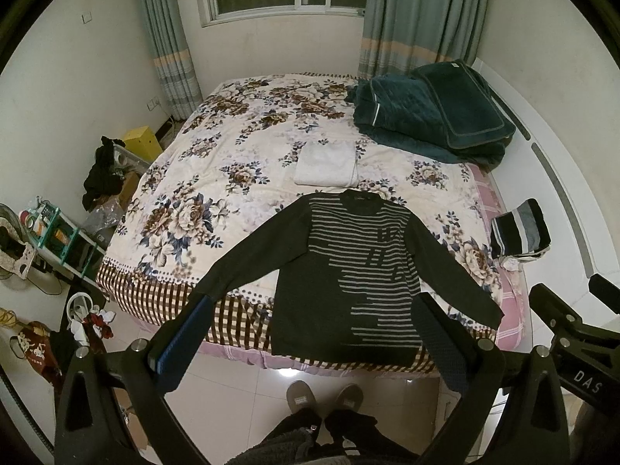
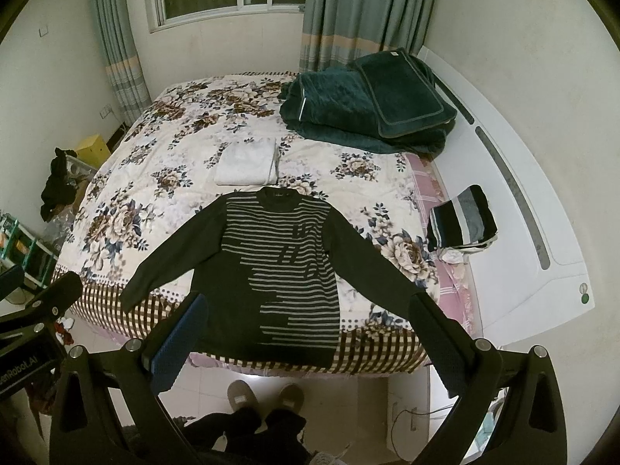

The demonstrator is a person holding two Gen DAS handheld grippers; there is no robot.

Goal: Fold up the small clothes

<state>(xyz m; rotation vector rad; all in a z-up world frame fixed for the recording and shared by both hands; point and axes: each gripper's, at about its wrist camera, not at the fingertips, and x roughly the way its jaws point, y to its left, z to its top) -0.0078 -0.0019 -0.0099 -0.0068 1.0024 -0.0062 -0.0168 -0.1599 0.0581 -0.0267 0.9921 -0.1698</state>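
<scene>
Holding both grippers wide and empty above the sweater's hem, I see my left gripper (image 1: 310, 333) nearer its left sleeve, my right gripper (image 2: 306, 329) nearer the right; the sweater (image 1: 348, 267) lies flat, collar pointing away toward the towel (image 1: 325, 162).

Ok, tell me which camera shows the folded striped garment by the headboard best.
The right wrist view: the folded striped garment sits further in from the frame edge there, with its bands and the white piece beneath it plain. The left wrist view shows it too, whole but nearer the distorted edge.
</scene>
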